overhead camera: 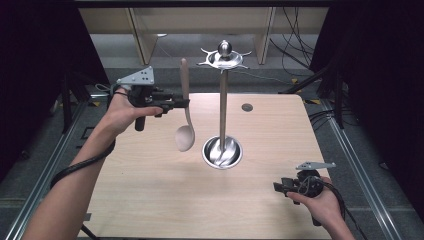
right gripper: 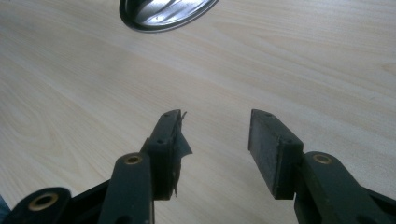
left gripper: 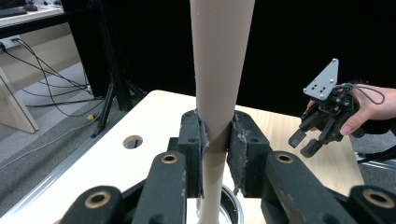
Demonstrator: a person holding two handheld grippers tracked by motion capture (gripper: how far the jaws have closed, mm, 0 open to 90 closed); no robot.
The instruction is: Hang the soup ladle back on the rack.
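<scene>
A beige spoon (overhead camera: 185,116) hangs upright in the air, bowl down, left of a steel utensil stand (overhead camera: 223,100). My left gripper (overhead camera: 186,103) is shut on the spoon's handle (left gripper: 215,102), both pads pressing its sides in the left gripper view. The stand has a round dish base (overhead camera: 222,152), a thin pole and a hook ring with a ball on top (overhead camera: 224,54). My right gripper (overhead camera: 276,187) rests low near the table's front right, jaws open over bare wood (right gripper: 215,135). It also appears far off in the left gripper view as the right gripper (left gripper: 306,142).
The light wooden table (overhead camera: 150,195) has a small round hole (overhead camera: 247,107) at the back right of the stand. Cables run over the grey floor behind it. The stand's base rim (right gripper: 163,18) lies ahead of my right gripper.
</scene>
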